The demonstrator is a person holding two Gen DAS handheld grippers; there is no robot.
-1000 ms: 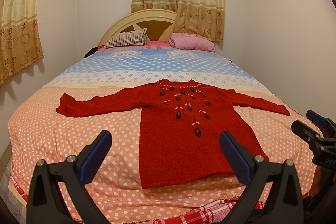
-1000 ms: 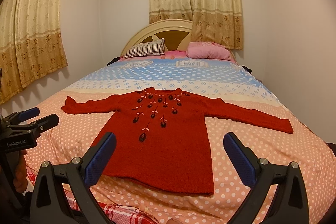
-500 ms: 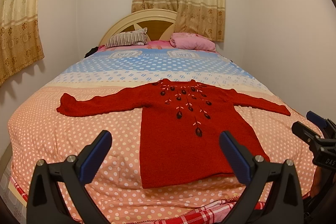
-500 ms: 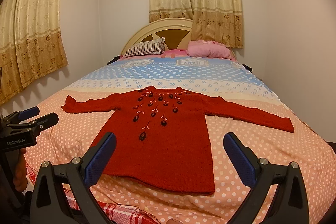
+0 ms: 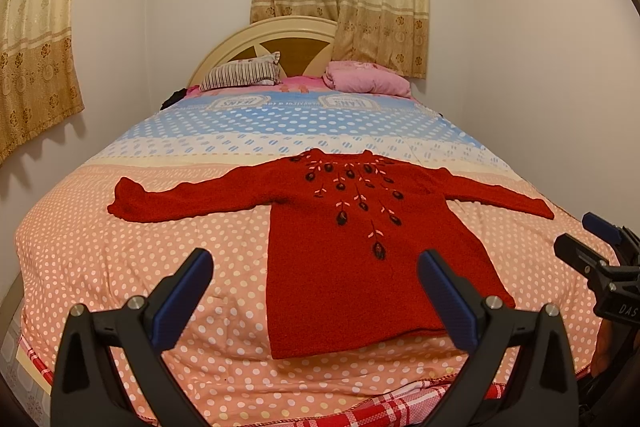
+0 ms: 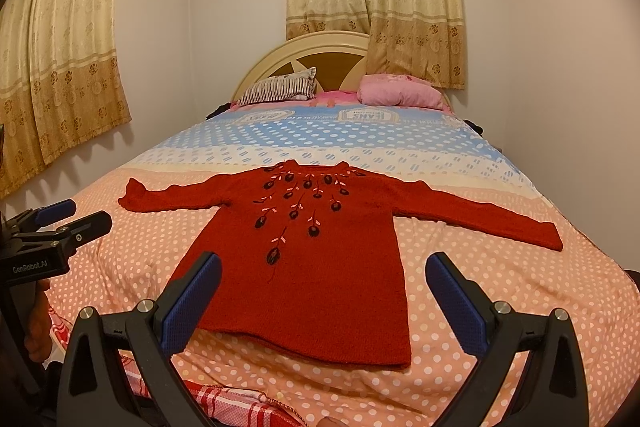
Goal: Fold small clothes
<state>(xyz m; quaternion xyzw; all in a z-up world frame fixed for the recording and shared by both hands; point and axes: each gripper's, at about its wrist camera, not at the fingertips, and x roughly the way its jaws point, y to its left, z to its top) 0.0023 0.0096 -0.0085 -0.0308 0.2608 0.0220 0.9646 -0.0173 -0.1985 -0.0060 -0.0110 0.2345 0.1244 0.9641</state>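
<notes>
Sweater [image 5: 360, 267] flat mid-bed [image 5: 120, 267], sleeves spread, unfolded. Left claw [image 5: 316, 297] and right claw [image 6: 324, 301] both released, hovering short of hem. Next, likely: pinch a sleeve, fold inward.

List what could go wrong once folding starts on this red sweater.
1. The sweater is a thick knit lying on a soft bedspread, so a pinch might catch the bedspread as well.
2. Both sleeves are spread wide; the right one reaches toward the bed's edge and could slip off.
3. Both the left hand-held gripper and the right hand-held gripper are open near the hem, so uneven lifting may skew the fold.
</notes>
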